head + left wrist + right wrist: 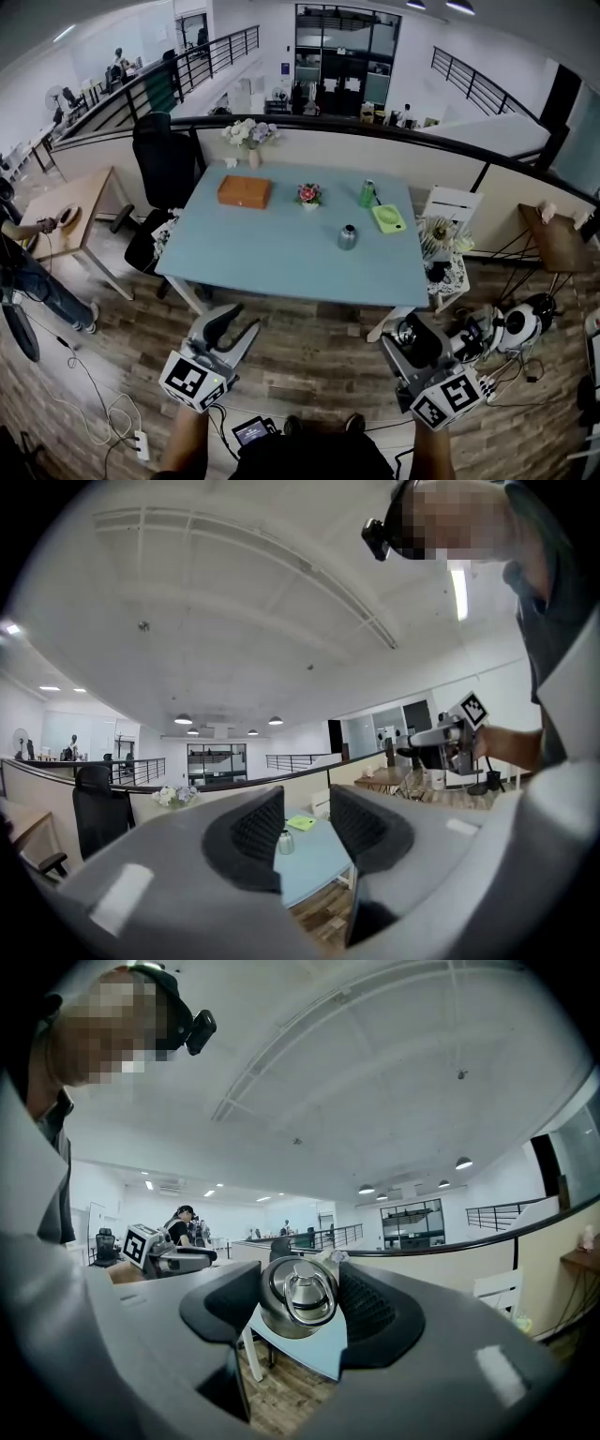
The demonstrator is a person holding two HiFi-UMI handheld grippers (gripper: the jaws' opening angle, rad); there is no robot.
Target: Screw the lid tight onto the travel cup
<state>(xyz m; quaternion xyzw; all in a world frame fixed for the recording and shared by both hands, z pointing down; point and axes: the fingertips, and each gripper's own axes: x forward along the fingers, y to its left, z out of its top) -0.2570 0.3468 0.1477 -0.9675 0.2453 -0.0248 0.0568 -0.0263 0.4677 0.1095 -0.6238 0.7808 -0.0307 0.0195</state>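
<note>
The steel travel cup (348,236) stands upright on the light blue table (272,253), right of its middle, far ahead of both grippers. My right gripper (410,330) is at the lower right over the wood floor, shut on the steel lid (298,1296); the lid's ring handle faces the camera between the pads. My left gripper (246,317) hangs at the lower left with its jaws apart and nothing between them. In the left gripper view the cup (285,842) shows small through the gap in the left gripper (307,822).
On the table are an orange box (244,191), a small flower pot (308,195), a green can (367,194) and a green tray (388,218). A black chair (164,159) stands at its left end, a white chair (448,206) and a cluttered stool (441,255) at its right. Cables (103,412) lie on the floor.
</note>
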